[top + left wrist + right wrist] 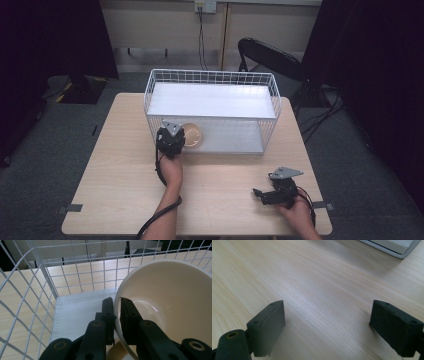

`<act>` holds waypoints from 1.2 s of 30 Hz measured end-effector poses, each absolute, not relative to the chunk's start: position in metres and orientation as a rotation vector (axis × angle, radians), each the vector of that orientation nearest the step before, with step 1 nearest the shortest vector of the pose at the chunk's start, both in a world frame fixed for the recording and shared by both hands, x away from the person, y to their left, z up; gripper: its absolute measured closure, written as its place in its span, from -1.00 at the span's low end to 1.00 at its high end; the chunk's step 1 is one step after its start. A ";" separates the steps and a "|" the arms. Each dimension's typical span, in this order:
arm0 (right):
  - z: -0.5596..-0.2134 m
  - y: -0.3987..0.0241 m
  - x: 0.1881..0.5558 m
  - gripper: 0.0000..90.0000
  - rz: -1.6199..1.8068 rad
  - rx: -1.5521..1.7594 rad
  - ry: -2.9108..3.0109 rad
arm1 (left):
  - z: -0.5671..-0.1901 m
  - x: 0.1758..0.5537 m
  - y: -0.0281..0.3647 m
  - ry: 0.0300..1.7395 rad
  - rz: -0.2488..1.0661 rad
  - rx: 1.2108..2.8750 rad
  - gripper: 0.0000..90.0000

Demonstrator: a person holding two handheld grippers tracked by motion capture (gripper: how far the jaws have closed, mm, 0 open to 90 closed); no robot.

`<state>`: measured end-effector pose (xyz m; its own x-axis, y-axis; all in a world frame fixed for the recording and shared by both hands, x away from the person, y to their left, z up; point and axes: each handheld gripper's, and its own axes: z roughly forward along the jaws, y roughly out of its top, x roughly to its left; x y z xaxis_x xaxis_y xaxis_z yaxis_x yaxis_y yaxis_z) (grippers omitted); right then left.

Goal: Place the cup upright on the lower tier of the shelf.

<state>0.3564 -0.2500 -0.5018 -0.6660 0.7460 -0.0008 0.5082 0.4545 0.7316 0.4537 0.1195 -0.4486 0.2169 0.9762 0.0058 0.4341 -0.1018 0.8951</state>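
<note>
On the pale wooden worktop (125, 170) stands a white wire rack (212, 107) with two flat white shelves, its open front facing the person. The left claw (171, 141) reaches into the lower level at the rack's left end, where it pinches the rim of a cream bowl (193, 136). In the left gripper view the left claw (117, 305) has one black jaw outside the bowl's (170, 300) wall and the other inside it, the two pressed onto the thin rim, and the bowl is tilted so that its glossy inside faces the camera. Beneath and beyond it lies the lower shelf (80, 312), and the rack's wire mesh (27, 305) rises to the left and behind, with the worktop visible through the grid. The right claw (261, 194) sits low over the near right part of the worktop, well apart from the rack, held in the person's right hand (299, 212). In the right gripper view its jaws are spread wide with bare wood grain (324, 290) between them and nothing gripped, and a corner of the rack's base (394, 247) shows at the top right
</note>
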 end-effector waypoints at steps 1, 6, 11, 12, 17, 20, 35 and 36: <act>-0.502 -0.250 0.356 -0.73 1.038 1.068 2.387 | -0.449 0.454 0.120 1.336 0.831 1.671 0.82; -0.502 -0.250 0.356 -0.73 1.038 1.068 2.387 | -0.449 0.454 0.119 1.332 0.827 1.663 0.82; -0.502 -0.250 0.356 -0.73 1.037 1.068 2.387 | -0.449 0.455 0.119 1.330 0.827 1.661 0.81; -0.502 -0.250 0.356 -0.73 1.038 1.068 2.387 | -0.449 0.455 0.119 1.333 0.823 1.648 0.81; -0.502 -0.250 0.356 -0.73 1.037 1.068 2.387 | -0.447 0.456 0.118 1.324 0.825 1.639 0.74; -0.502 -0.250 0.356 -0.73 1.037 1.068 2.387 | -0.446 0.456 0.118 1.323 0.818 1.619 0.55; -0.502 -0.250 0.356 -0.73 1.037 1.068 2.387 | -0.443 0.458 0.120 1.332 0.806 1.598 0.16; -0.502 -0.250 0.356 -0.73 1.038 1.068 2.387 | -0.443 0.458 0.121 1.336 0.800 1.596 0.12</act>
